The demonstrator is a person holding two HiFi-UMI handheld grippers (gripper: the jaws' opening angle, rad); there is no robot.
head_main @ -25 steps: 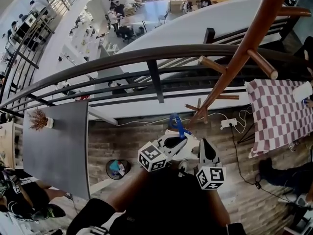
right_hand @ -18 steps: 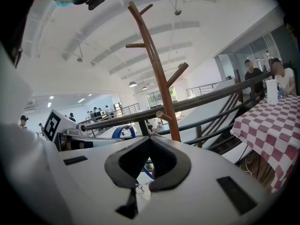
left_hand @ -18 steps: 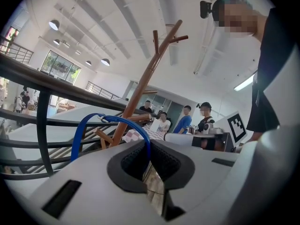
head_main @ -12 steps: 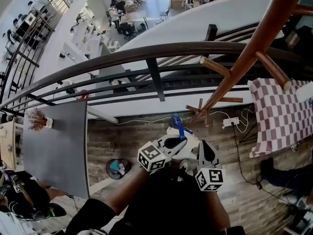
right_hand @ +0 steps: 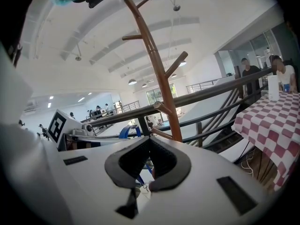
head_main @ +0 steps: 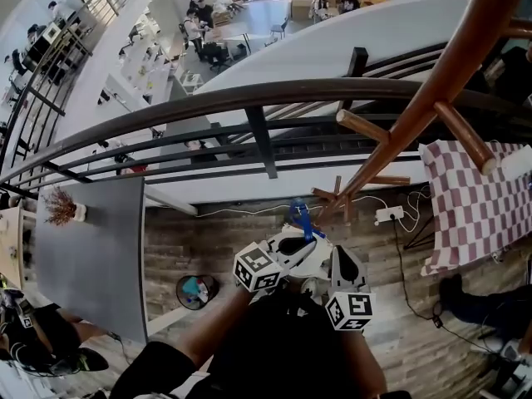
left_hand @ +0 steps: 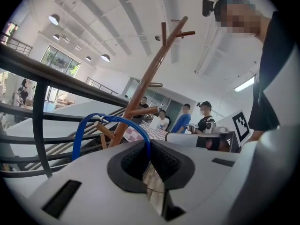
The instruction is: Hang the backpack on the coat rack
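right tool (head_main: 337,256) | shifted slightly down-left | coat rack (head_main: 416,98) pegs lower in head view

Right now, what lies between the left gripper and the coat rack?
Only the blue loop pinched in the left gripper, arching toward the coat rack; otherwise open air, seen in the left gripper view.

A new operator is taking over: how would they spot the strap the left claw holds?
Find the tall wooden coat rack by the dark curved railing. Just before its foot, the left claw pinches a thin blue loop, the only bright blue thing against brown wood and dark rails.
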